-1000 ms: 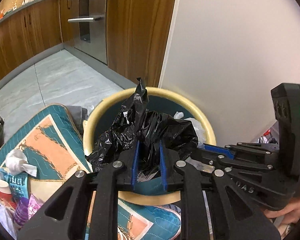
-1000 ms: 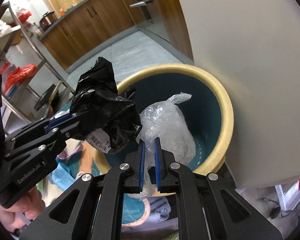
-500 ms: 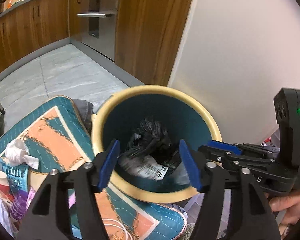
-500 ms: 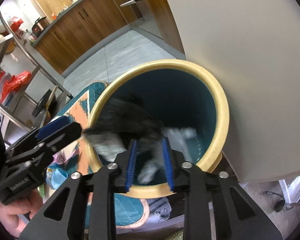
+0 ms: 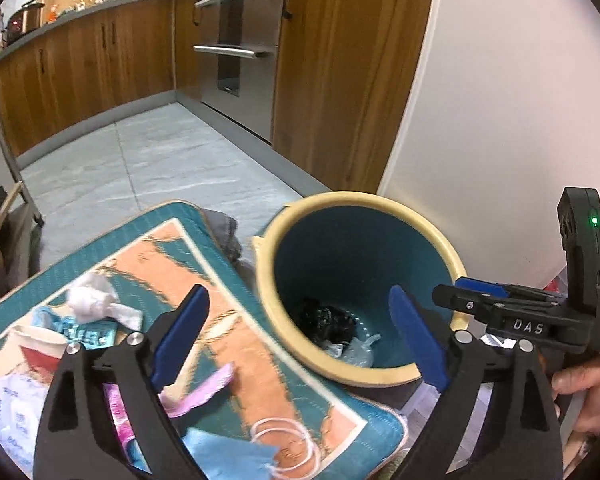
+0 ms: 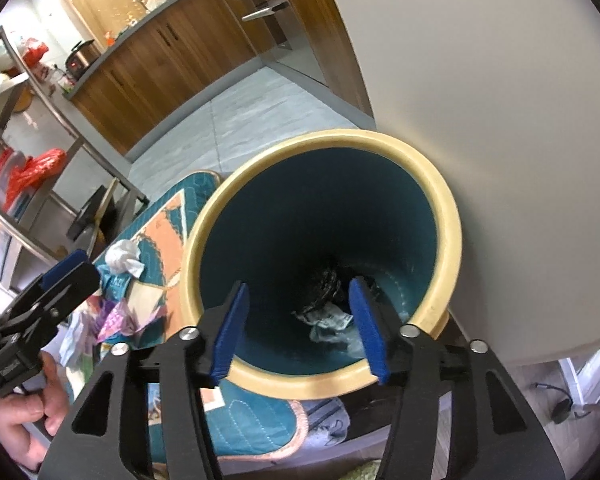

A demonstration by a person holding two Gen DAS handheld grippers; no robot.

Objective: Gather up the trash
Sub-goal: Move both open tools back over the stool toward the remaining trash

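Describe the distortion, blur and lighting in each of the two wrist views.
Left wrist view: fisheye bends the cabinets and wall edge, corners vignetted black; the mat and pink wrapper look slightly smeared. Right wrist view: same curvature; the white wall is bright, while the bin is dark inside, its trash soft.

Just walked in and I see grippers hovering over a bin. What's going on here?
A person is collecting trash with a handheld gripper in each hand. Both the left gripper and the right gripper are opening with nothing between their fingers. A black bag and a clear plastic bag lie at the bottom of the bin. More litter waits on the patterned cushion beside it: a crumpled tissue, a paper cup and wrappers.
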